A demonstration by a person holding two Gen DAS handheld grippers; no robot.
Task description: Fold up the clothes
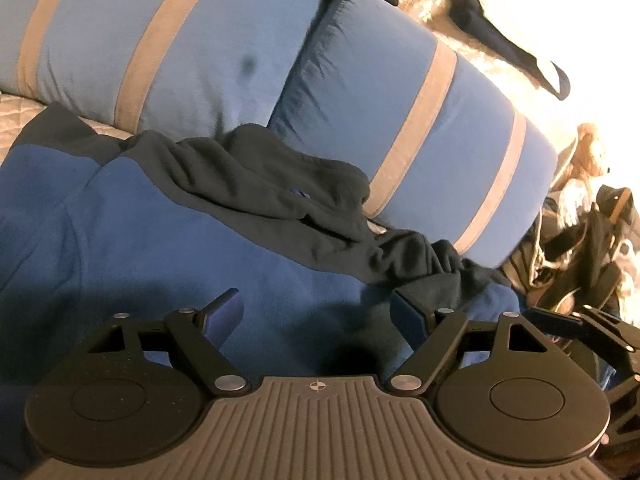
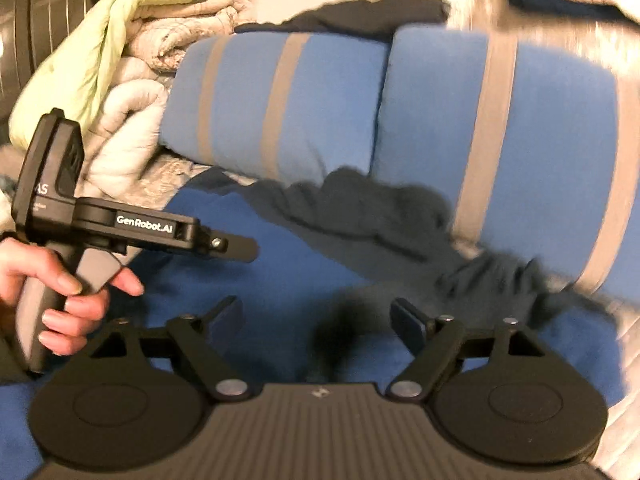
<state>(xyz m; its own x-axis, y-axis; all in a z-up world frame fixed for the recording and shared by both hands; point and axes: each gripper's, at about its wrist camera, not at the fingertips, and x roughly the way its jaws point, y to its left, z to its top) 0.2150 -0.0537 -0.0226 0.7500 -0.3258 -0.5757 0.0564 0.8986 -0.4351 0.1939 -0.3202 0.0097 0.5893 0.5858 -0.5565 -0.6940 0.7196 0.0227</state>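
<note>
A blue fleece garment point(image 1: 160, 240) with a dark upper part point(image 1: 260, 188) lies spread on the bed, rumpled along its far edge against the pillows. My left gripper point(image 1: 316, 312) hovers open over the blue cloth, with nothing between its fingers. In the right wrist view the same garment point(image 2: 260, 280) and its dark part point(image 2: 380, 220) look blurred. My right gripper point(image 2: 316, 318) is open above them and holds nothing. A hand point(image 2: 60, 292) holds the left gripper point(image 2: 240, 246) at the left. The right gripper's edge point(image 1: 580, 328) shows at the left wrist view's right side.
Two blue pillows with grey stripes point(image 1: 200, 60) point(image 1: 420, 120) stand behind the garment. Dark clothing point(image 1: 480, 28) lies draped beyond them. A pile of bags and straps point(image 1: 580, 240) sits at the right. Folded quilts and a green cloth point(image 2: 132, 80) are heaped at the far left.
</note>
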